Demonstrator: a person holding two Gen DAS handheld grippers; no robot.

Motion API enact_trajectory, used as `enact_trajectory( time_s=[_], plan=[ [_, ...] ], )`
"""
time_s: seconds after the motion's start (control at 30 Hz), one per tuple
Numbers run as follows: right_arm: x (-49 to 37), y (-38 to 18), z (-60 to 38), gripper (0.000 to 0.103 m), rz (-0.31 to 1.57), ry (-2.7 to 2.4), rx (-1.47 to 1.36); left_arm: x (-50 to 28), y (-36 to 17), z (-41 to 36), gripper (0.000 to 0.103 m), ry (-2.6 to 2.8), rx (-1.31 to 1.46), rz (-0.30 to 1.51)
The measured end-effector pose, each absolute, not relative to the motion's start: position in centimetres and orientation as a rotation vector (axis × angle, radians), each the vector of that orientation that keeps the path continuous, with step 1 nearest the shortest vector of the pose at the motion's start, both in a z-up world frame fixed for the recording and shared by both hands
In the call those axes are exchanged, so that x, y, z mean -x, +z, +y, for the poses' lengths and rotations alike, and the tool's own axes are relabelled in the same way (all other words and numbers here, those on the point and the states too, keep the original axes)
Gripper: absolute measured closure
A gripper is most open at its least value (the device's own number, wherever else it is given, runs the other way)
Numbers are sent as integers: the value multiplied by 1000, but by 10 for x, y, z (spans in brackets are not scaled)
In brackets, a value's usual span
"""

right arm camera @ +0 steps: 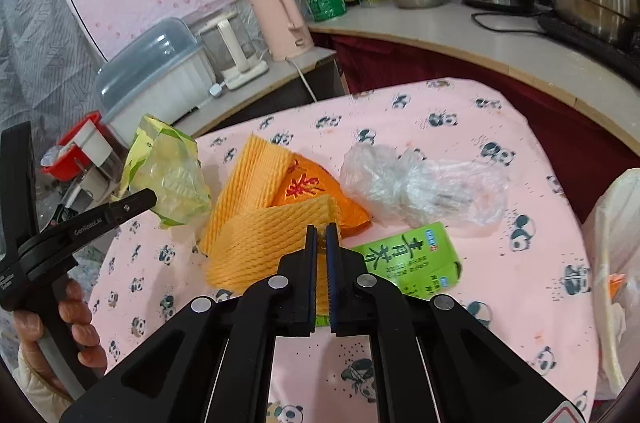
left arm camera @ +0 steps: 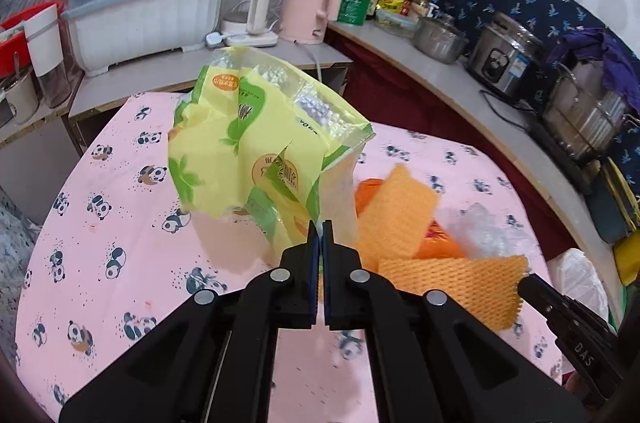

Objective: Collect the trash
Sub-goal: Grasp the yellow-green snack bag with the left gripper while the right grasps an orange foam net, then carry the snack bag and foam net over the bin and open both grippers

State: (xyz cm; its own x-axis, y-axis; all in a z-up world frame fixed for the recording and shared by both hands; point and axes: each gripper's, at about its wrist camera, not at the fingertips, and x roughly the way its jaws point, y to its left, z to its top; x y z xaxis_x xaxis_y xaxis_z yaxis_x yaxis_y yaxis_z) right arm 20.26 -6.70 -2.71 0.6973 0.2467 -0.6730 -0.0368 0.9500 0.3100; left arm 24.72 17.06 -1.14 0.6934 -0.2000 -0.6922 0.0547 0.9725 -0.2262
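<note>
My left gripper (left arm camera: 321, 225) is shut on the lower edge of a crumpled yellow-green plastic bag (left arm camera: 256, 143) and holds it up above the pink panda tablecloth (left arm camera: 100, 223); the bag also shows in the right wrist view (right arm camera: 168, 175). My right gripper (right arm camera: 321, 229) is shut on an orange foam net (right arm camera: 260, 239), which also shows in the left wrist view (left arm camera: 452, 283). Under the net lies an orange packet (right arm camera: 316, 191). A crumpled clear plastic bag (right arm camera: 424, 187) and a green box (right arm camera: 408, 263) lie on the cloth to the right.
A white plastic bag (right arm camera: 616, 263) hangs at the table's right edge. Behind the table a side cabinet carries a dish rack (left arm camera: 148, 7), a blender (left arm camera: 252, 3) and a pink kettle (left arm camera: 312, 3). A counter (left arm camera: 460, 75) at right holds pots and a rice cooker (left arm camera: 508, 59).
</note>
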Motion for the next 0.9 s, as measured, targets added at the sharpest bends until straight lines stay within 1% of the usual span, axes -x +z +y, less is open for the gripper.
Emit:
enact_trajectory(
  time_s=[0.2,0.43,0.9],
  plan=[
    [-180,-1,-100,98,715,101,-311,-221,13,135,102,-210,163,765],
    [-146,22,-153,98,643,7,-349,-195,27,79,102,-316,122,758],
    [-64,38,-276,98,540,-214,-443,-143,37,-63,102,-577,-22,761]
  ],
)
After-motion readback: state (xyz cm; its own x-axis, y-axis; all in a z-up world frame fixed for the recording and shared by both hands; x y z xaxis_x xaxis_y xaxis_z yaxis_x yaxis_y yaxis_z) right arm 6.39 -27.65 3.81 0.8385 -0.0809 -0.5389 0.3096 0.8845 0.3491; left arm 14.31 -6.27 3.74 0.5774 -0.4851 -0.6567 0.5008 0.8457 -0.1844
